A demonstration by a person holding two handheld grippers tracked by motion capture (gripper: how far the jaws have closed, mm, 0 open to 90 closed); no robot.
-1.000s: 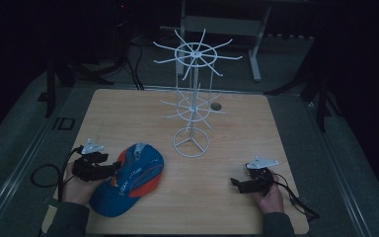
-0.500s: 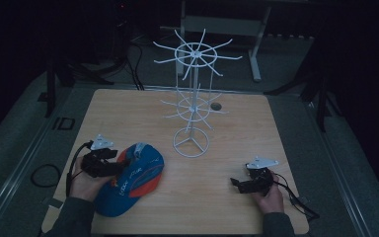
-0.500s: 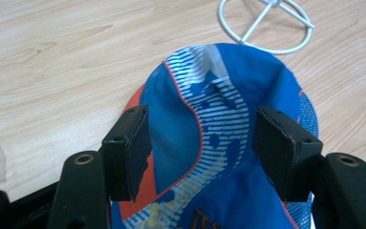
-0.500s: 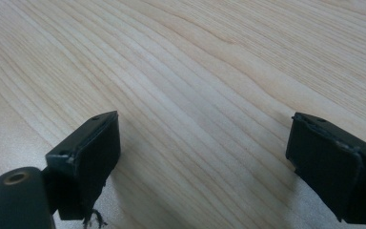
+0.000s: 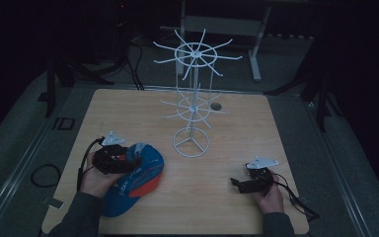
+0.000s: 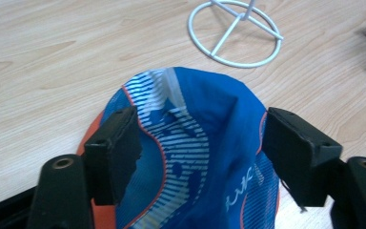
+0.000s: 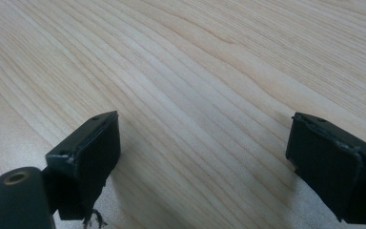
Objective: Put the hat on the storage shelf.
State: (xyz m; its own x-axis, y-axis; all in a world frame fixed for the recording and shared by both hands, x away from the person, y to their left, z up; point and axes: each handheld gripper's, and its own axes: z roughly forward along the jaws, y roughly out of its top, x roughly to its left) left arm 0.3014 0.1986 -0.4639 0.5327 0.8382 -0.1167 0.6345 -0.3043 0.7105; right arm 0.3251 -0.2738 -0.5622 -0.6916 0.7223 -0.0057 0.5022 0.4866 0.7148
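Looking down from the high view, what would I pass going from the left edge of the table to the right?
Left gripper → blue and orange cap → white wire rack → right gripper. The cap lies partly between the left gripper's jaws, so those two overlap a little.

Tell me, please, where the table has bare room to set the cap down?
Bare wood lies between the white wire rack's ring base and the right tongs, and along the far left edge beyond the left tongs. The near left corner is crowded: the blue and orange cap sits there between those tongs' open jaws.
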